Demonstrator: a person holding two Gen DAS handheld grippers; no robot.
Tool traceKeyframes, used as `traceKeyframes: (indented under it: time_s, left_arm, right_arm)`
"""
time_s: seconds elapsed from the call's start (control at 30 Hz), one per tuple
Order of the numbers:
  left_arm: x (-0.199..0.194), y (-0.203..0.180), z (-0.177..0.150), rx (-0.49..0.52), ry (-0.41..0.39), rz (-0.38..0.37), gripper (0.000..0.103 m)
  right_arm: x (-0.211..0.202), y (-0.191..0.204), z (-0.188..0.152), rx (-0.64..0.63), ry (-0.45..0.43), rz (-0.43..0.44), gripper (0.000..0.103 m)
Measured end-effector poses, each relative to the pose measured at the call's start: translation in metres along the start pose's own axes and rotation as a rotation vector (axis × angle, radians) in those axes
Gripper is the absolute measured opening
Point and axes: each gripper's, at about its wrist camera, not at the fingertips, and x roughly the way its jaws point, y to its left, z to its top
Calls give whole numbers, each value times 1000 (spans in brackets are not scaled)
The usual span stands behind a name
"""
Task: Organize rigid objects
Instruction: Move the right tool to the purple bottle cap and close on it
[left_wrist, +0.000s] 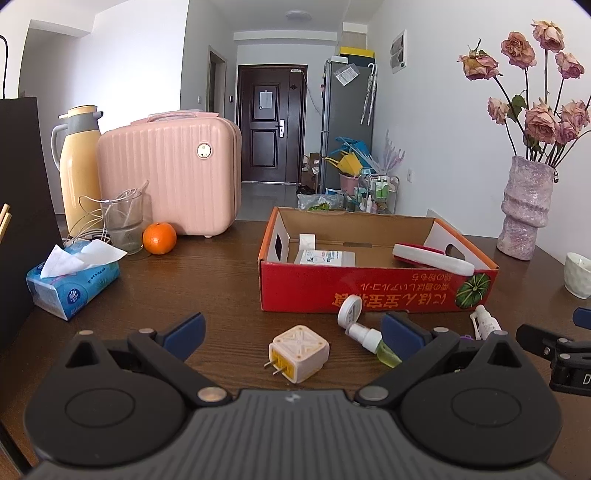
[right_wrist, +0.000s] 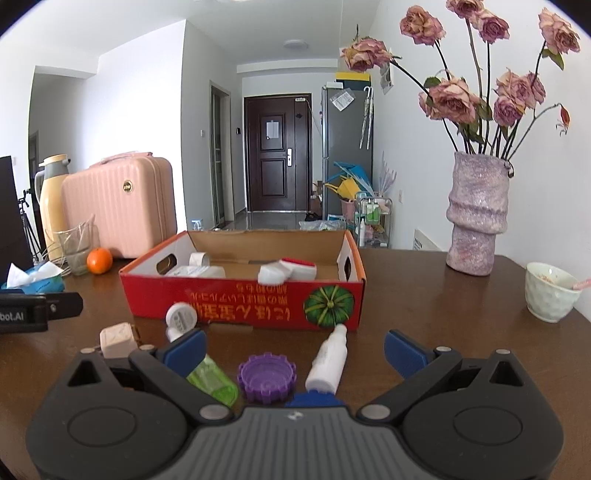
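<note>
Left gripper (left_wrist: 293, 332) wide, empty; plug adapter (left_wrist: 298, 353) sits dead ahead between its fingers on the table, prongs pointing back-left toward the camera. Right gripper (right_wrist: 293, 350) also wide, empty, over the purple cap (right_wrist: 266, 376) and white bottle (right_wrist: 330, 362). Left is nearer the adapter; red box (left_wrist: 373, 291) lies forward-right.

Cream plug cube (left_wrist: 298, 353), green spray bottle (right_wrist: 212, 380), purple cap (right_wrist: 266, 376) lie before red box (right_wrist: 243, 306).

Dark wooden table (left_wrist: 221, 280), bearing red cardboard box (left_wrist: 369, 291), plug adapter (left_wrist: 299, 352), spray bottles, purple cap (right_wrist: 266, 376), orange (left_wrist: 159, 238), tissue pack (left_wrist: 72, 277), vase (left_wrist: 524, 210).
</note>
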Motion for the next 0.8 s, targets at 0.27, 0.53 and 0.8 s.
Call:
traceKeyframes:
  time_s: [0.27, 0.53, 0.8]
  left_arm:
    - [2, 3, -1, -9, 15, -9, 103]
    - [9, 8, -2, -23, 41, -11, 103]
    - [15, 16, -2, -21, 58, -2, 103]
  right_arm:
    - [4, 0, -4, -3, 10, -13, 103]
    - [13, 12, -7, -69, 17, -1, 97]
    - [48, 27, -9, -178, 92, -14, 80]
